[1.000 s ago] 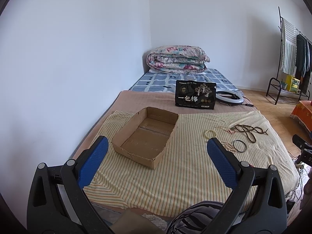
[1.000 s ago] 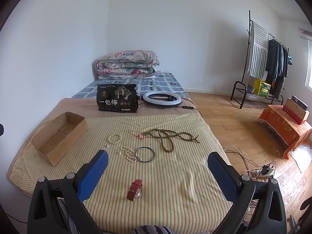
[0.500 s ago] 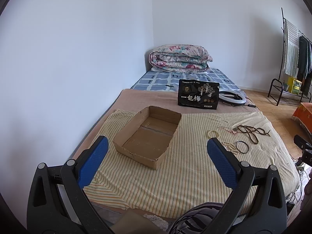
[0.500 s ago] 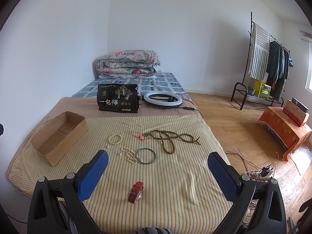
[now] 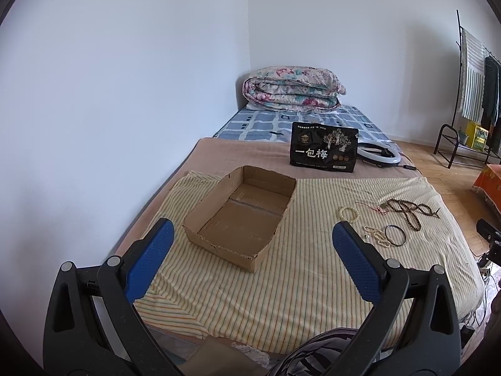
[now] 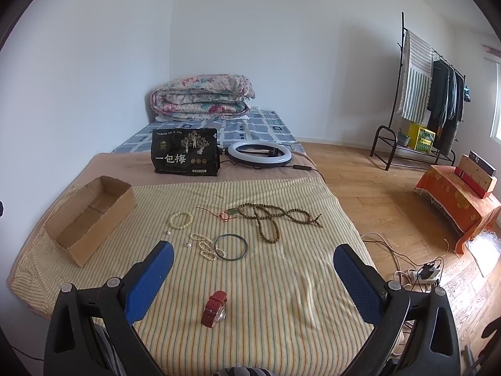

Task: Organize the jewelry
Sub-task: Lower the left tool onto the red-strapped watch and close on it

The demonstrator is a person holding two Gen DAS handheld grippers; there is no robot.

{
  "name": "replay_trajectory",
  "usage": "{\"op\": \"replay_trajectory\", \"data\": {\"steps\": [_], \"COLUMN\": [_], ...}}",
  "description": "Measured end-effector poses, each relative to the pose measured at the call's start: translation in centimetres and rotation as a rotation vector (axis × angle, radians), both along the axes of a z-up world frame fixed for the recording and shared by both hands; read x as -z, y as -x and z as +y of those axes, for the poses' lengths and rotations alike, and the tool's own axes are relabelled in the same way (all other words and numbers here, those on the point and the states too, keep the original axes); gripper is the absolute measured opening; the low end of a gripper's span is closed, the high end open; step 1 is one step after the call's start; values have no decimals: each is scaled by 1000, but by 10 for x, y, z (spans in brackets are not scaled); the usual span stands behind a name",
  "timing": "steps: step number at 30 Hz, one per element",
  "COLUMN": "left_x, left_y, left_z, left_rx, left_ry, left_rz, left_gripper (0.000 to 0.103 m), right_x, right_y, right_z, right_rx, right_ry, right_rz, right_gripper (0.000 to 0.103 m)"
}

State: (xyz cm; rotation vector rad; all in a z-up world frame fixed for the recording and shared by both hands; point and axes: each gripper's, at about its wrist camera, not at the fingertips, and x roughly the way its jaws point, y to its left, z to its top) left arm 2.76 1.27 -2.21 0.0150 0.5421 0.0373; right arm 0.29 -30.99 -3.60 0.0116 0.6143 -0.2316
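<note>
An open, empty cardboard box [image 5: 241, 213] [image 6: 89, 216] sits on the striped cloth at the left. Jewelry lies to its right: a white bead bracelet [image 6: 181, 220] [image 5: 349, 213], a pearl strand [image 6: 205, 249], a dark bangle [image 6: 231, 247] [image 5: 395, 235], a long brown bead necklace [image 6: 269, 219] [image 5: 407, 211] with a red cord pendant [image 6: 227, 214], and a red-strapped watch [image 6: 214, 308] nearest me. My left gripper [image 5: 252, 241] is open and empty, held above the bed's near edge before the box. My right gripper [image 6: 252, 264] is open and empty above the watch.
A black snack bag [image 6: 185, 156] stands behind the cloth beside a ring light [image 6: 259, 153]. A folded quilt [image 6: 202, 98] lies at the bed's head. The wall runs along the left. A clothes rack [image 6: 432, 100], orange stool [image 6: 460, 197] and floor cables [image 6: 422, 271] are to the right.
Both grippers have drifted slightly; the views shifted a little and the bed objects sit marginally farther right in the left view. Both stay open and nothing on the bed moved.
</note>
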Motion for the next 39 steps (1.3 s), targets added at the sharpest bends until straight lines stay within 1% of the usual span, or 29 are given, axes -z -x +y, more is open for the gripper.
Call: {"op": "replay_trajectory", "data": {"steps": [9, 18, 23, 28, 29, 31, 34, 35, 36, 39], "left_x": [11, 21, 23, 26, 27, 29, 35, 38, 42, 54], "left_y": [-19, -42, -46, -49, -50, -51, -55, -56, -59, -62], "left_z": [0, -8, -26, -54, -60, -75, -100, -109, -117, -138], "left_rx": [6, 47, 119, 206, 229, 270, 345, 364, 385, 419], "left_ry": [10, 40, 47, 74, 83, 87, 91, 96, 101, 101], "left_rz": [32, 79, 100, 136, 145, 164, 189, 206, 225, 256], "left_gripper": [103, 103, 103, 102, 102, 96, 94, 92, 85, 84], "right_x": [15, 36, 50, 67, 72, 81, 94, 98, 102, 113], "right_y": [-12, -31, -50, -73, -79, -90, -105, -109, -112, -121], "right_z": [-26, -50, -63, -75, -78, -83, -92, -95, -98, -102], "right_rx": [18, 38, 29, -27, -39, -63, -101, -108, -116, -144], "right_ry": [-44, -71, -77, -106, -111, -122, -144, -156, -169, -193], "right_rz": [34, 87, 121, 147, 159, 179, 211, 220, 229, 252], "right_gripper": [103, 103, 103, 103, 103, 101, 97, 95, 94, 92]}}
